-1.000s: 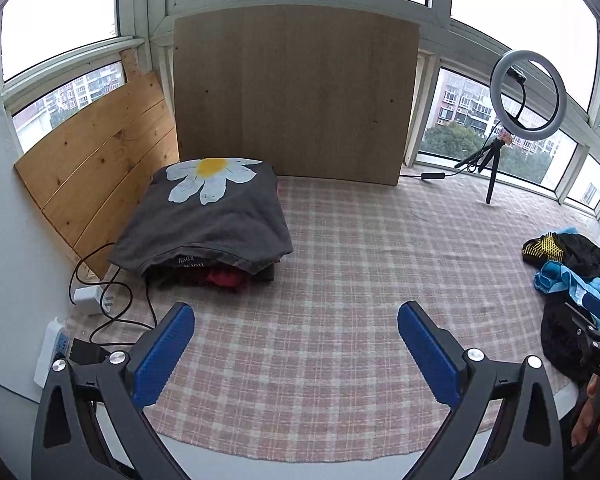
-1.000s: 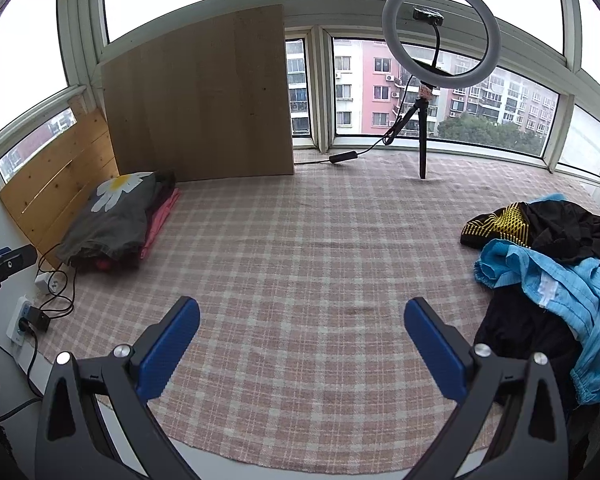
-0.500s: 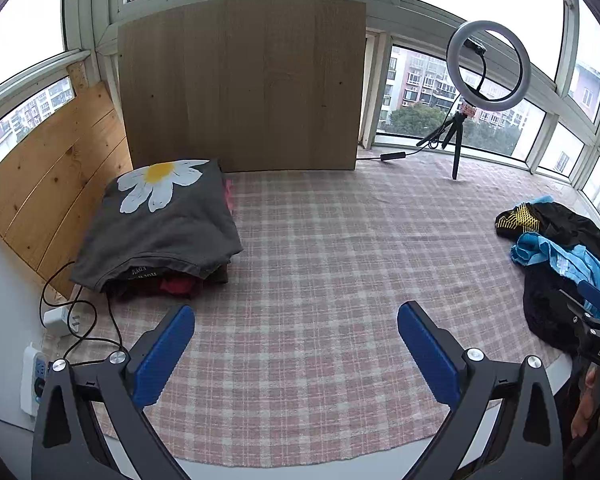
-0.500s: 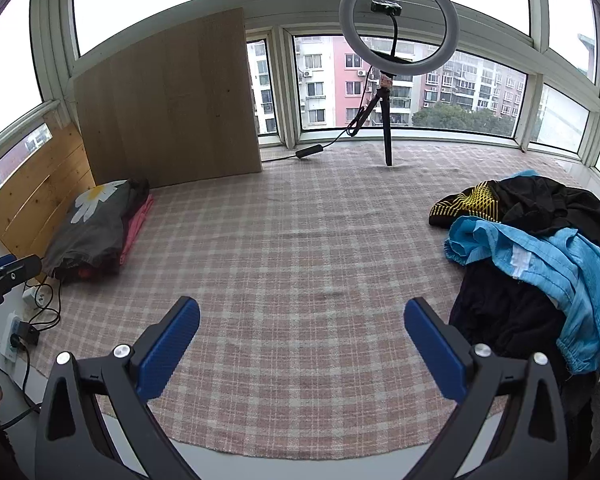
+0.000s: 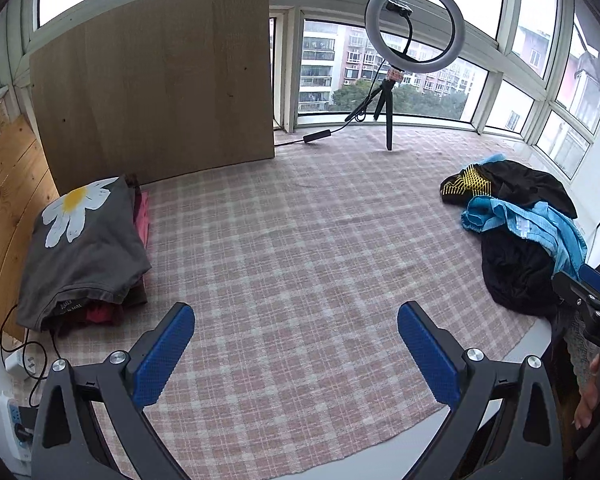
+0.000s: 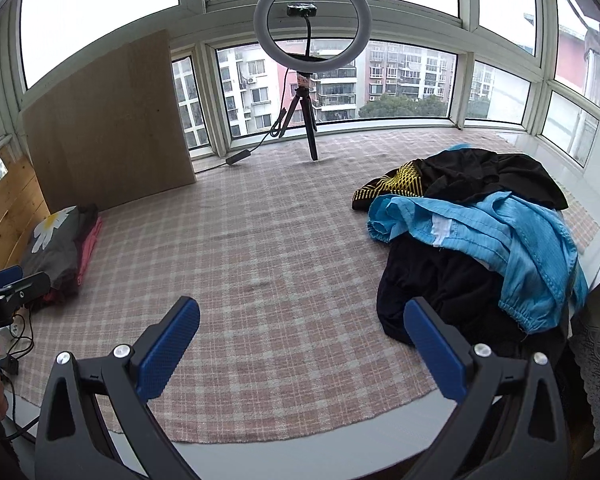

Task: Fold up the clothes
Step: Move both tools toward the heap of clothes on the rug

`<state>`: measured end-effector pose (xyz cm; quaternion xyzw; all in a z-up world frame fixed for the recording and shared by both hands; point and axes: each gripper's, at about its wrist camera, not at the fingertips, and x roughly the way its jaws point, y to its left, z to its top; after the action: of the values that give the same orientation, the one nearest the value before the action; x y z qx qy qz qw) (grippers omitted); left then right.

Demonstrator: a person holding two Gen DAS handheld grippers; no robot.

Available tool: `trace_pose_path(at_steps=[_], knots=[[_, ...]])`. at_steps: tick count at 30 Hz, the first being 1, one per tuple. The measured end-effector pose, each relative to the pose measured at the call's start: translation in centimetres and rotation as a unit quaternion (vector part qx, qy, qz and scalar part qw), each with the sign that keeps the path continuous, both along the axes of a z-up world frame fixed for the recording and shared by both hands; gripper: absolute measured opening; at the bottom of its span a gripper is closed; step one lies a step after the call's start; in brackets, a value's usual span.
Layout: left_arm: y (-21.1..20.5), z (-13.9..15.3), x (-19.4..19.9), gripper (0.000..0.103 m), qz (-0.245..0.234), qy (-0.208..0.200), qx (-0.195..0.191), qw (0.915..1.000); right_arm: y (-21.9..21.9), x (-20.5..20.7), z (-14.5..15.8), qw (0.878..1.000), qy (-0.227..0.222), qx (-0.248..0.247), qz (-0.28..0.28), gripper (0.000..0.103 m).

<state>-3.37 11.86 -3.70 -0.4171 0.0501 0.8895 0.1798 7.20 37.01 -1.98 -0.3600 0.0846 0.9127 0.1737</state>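
A stack of folded clothes topped by a grey daisy-print shirt [image 5: 84, 248] lies at the left of the plaid cloth [image 5: 300, 260]; it also shows in the right wrist view [image 6: 56, 248]. A heap of unfolded clothes, black garments [image 6: 428, 288] under a light blue one [image 6: 500, 236], lies at the right; the heap also shows in the left wrist view [image 5: 516, 232]. My left gripper [image 5: 296, 344] is open and empty above the cloth's front. My right gripper [image 6: 302, 340] is open and empty, just left of the black garment.
A ring light on a tripod [image 6: 310, 92] stands at the back by the windows, its cable running left. A wooden board [image 5: 152, 80] leans at the back left. A power strip and cables [image 5: 16, 412] lie at the front left edge.
Both grippers have swung to the right: the folded stack has shifted left in both views and the unfolded heap is now nearer the right gripper. Both stay open.
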Motion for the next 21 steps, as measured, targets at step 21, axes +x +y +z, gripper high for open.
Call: trace_pose_path(at_steps=[21], knots=[[11.2,-0.4,-0.4,0.102,-0.124,-0.020,-0.014,0.9920,6.8,4.8,-0.5,0.993,-0.019,0.003,-0.113,0.103]])
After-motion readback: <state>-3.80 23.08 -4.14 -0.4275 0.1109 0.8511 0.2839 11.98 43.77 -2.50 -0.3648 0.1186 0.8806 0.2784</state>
